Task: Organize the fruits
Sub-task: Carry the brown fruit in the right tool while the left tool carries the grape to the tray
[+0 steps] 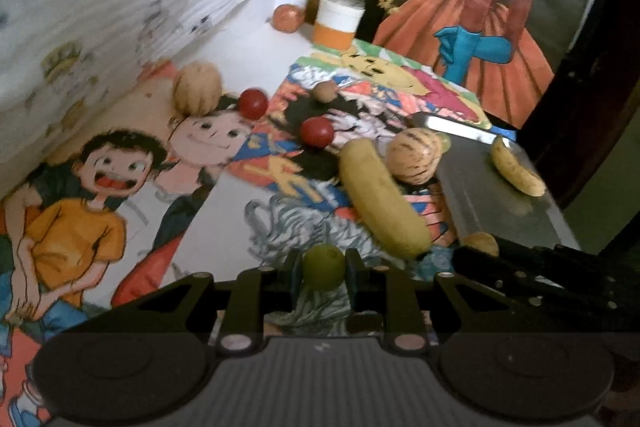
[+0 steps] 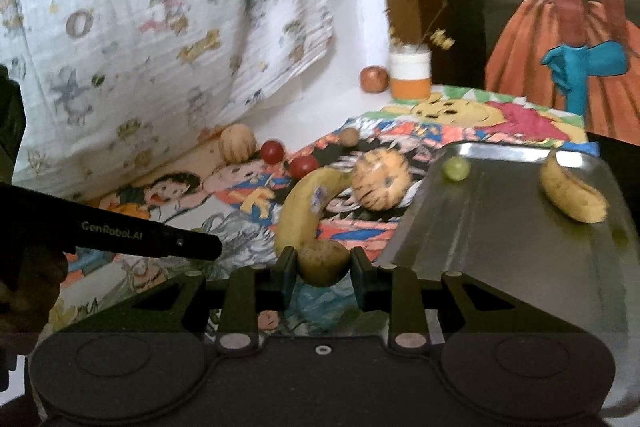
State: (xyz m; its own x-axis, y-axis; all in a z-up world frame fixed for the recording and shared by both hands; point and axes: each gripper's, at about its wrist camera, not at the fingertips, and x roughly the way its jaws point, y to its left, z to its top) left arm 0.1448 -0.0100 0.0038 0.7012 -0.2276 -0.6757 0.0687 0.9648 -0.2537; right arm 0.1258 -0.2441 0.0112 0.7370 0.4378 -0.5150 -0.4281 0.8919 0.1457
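Cartoon-printed cloth (image 1: 100,227) covers the table where I note my left gripper (image 1: 323,269) clamping a green grape (image 1: 323,267), my right gripper (image 2: 323,265) clamping a brownish-yellow fruit (image 2: 322,263), a large banana (image 2: 304,207) just beyond, and a metal tray (image 2: 500,227) holding a small banana (image 2: 572,193).

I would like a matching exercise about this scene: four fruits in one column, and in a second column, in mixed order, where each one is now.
Things:
1. green fruit
2. brown-yellow fruit
3. small banana
4. large banana

Places:
A. on the metal tray
B. between the fingers of the right gripper
C. on the cartoon cloth, beside the striped melon
D. between the fingers of the left gripper

Pairs: 1-D, 2-B, 3-A, 4-C
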